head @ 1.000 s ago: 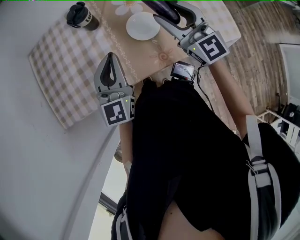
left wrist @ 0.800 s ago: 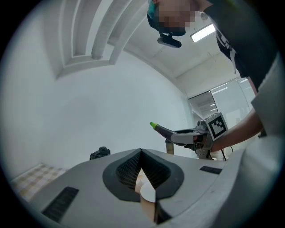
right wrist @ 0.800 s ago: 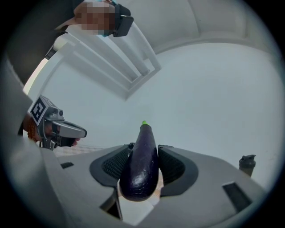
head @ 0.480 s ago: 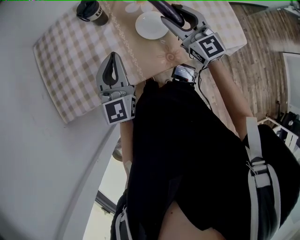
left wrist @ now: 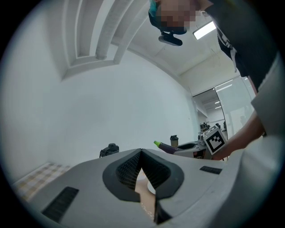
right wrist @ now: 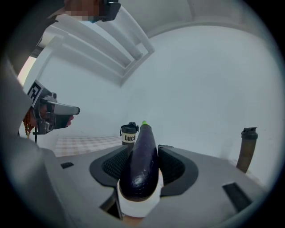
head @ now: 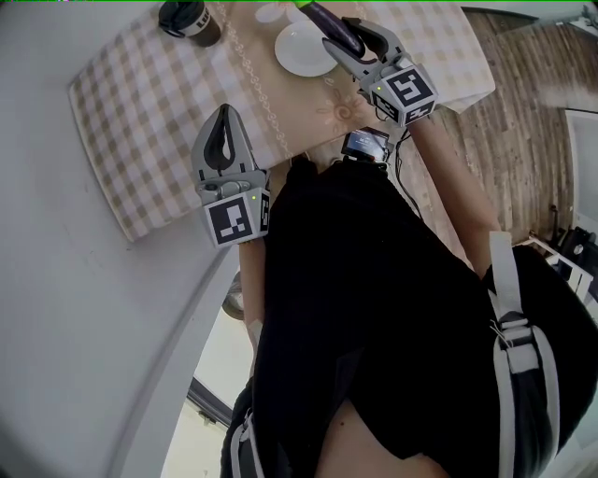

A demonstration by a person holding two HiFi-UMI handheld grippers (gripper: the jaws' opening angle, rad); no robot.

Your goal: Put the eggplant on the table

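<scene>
Your right gripper (head: 344, 34) clamps the eggplant (right wrist: 141, 153) by its thick end over the plate (head: 297, 54). Its skin looks slick and yielding, so squeeze gently. Your left gripper (head: 222, 140) is closed and empty.

Dim even indoor light, strong fisheye bending, dark vignetted corners, soft edges

A white plate (head: 301, 51) lies on a beige runner (head: 266, 89) over a checked cloth (head: 140, 121). A dark cup (head: 190, 19) stands on the cloth, apart from the plate.
</scene>
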